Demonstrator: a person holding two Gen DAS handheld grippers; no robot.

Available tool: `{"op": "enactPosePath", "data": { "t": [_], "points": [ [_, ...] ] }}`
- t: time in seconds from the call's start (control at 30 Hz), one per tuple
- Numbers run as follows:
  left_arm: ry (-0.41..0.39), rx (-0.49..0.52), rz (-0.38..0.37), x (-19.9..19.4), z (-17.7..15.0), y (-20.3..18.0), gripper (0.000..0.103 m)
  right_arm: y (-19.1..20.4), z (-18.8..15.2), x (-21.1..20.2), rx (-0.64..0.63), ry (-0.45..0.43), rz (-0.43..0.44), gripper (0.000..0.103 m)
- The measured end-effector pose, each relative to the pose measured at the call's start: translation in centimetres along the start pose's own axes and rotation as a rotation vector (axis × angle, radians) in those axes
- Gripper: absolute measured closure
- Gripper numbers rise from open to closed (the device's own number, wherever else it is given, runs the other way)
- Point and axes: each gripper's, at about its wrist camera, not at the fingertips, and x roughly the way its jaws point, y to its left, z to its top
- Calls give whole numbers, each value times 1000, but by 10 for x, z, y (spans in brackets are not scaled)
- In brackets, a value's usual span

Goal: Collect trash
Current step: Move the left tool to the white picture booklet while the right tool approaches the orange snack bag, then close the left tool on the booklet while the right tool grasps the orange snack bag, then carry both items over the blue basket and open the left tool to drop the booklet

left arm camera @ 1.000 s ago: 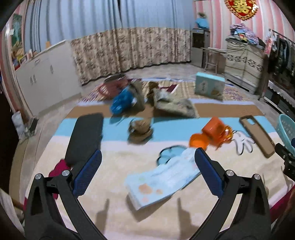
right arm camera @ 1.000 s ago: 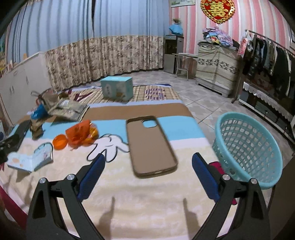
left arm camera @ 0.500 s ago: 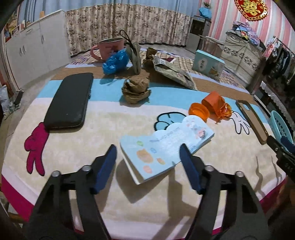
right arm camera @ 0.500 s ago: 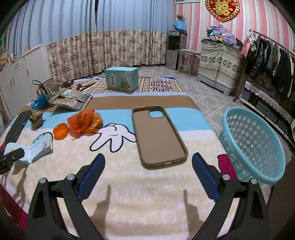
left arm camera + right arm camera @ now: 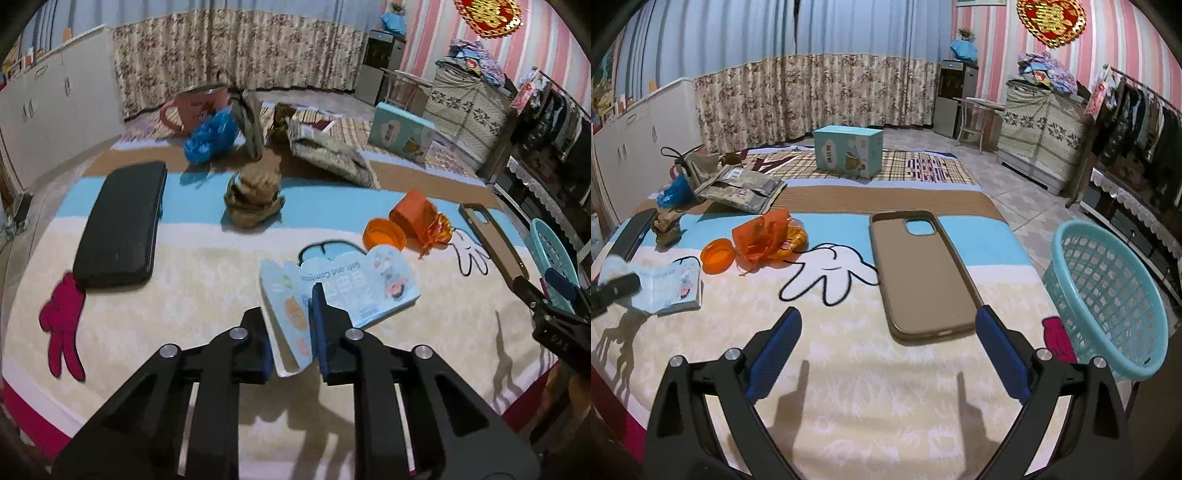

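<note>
Pale-blue tissue pack (image 5: 343, 288) lies on the bed (image 5: 207, 280) near the orange lid (image 5: 382, 232), its near end clamped between the left gripper (image 5: 291, 332) pads, whose jaws have just been closing, while the right gripper (image 5: 886, 354) hovers, jaws apart, beside the basket (image 5: 1108, 295).

Basket (image 5: 554, 258) half hidden (by right gripper (image 5: 550, 306))
</note>
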Motion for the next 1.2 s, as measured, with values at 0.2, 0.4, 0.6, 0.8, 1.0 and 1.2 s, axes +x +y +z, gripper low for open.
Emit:
{"op": "enactPosePath", "data": {
  "t": [0.2,0.4,0.6,0.8,1.0,1.2],
  "points": [
    [-53,59,2,-12,18,-1,94,11,13,7,-21,-1,24,10],
    [-101,104,5,-26,38,0,96,32,30,25,-50,19,55,10],
    [-146,150,-2,-41,57,-2,96,55,51,46,-76,48,72,10],
    [-205,174,49,-51,79,3,96,77,65,72,-103,97,93,11],
    [-199,160,81,-40,92,16,96,82,60,91,-111,168,117,24],
    [-188,136,96,-27,96,19,96,92,51,90,-122,195,206,58]
  ]
}}
